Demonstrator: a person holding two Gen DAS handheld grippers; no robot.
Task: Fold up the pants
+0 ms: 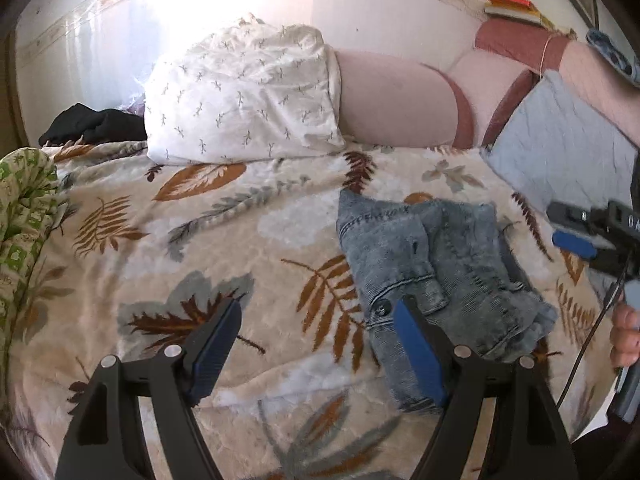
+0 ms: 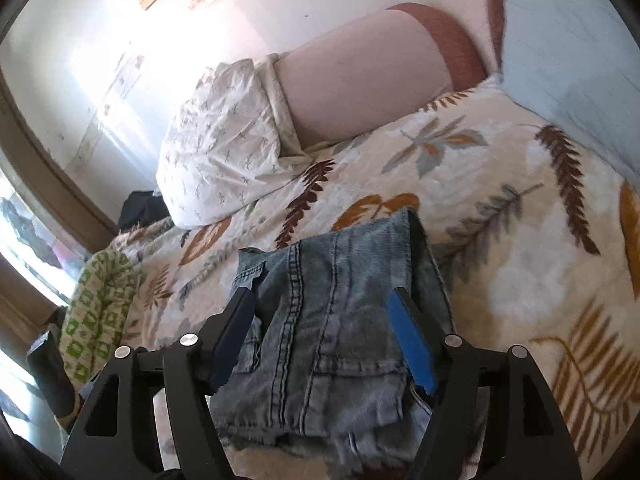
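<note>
Pants (image 1: 440,276) made of faded blue denim lie folded into a thick bundle on the leafy blanket (image 1: 248,240) that covers the bed. In the left wrist view the bundle is longer than it is wide. Its long side runs from close to the camera up and away toward the white pillow (image 1: 244,92), leaning a little to the left. A dark button sits on the near left part of the pants. In the right wrist view the pants (image 2: 324,320) show a long line of stitching that runs the same way, from the frayed near edge up toward the white pillow (image 2: 224,144). The far end looks like a neat folded edge.

The left gripper (image 1: 320,344) hangs over the blanket just left of the pants. Its fingers are wide apart and nothing is between them. The right-side finger shows in front of the near left edge of the pants, but I cannot tell if it touches.

The right gripper (image 2: 324,332) hangs over the near part of the pants. Its fingers are apart too, with the denim showing between them, and the blue pads do not squeeze it.

A pink cushion (image 1: 392,100) sits just beside the white pillow.
</note>
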